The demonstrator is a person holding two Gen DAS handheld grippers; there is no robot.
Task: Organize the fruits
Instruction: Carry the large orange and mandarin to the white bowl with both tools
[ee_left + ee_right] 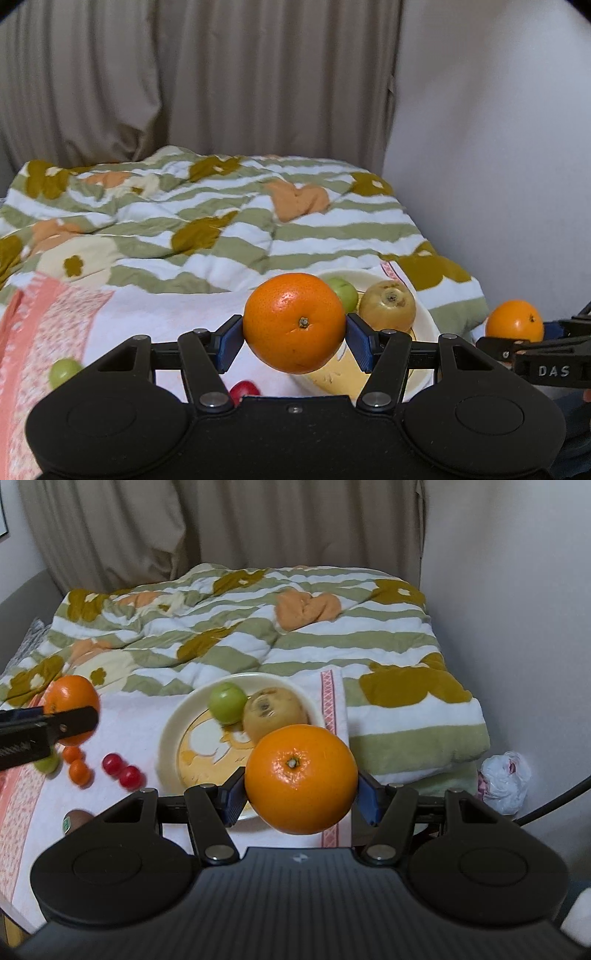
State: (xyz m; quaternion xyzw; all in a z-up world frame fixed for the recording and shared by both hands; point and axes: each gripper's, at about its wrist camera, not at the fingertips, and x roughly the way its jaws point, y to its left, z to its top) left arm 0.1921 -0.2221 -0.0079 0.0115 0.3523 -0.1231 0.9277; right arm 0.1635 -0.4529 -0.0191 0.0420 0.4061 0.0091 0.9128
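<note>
- In my left wrist view, centre frame, the left gripper (294,334) has its blue pads (231,343) pinching an orange (294,323), stem facing the camera, held clear above the white cloth (155,325).
- In my right wrist view, centre frame, the right gripper (300,794) pinches a second orange (300,779) the same way, above the near rim of the plate (170,734).
- On the plate, at middle frame, a green fruit (228,702) and a tan fruit (275,710) sit touching at its far side.
- At left of that view, I see two small orange fruits (76,762) and two red ones (122,771) lying on the cloth beside the plate; a brown fruit (75,821) with a sticker shows at lower left.
- The left gripper and its orange appear at the left edge of the right view; the right pair sits at the right edge of the left view.
- A striped quilt (258,635) fills the upper half, curtain (184,524) behind.
</note>
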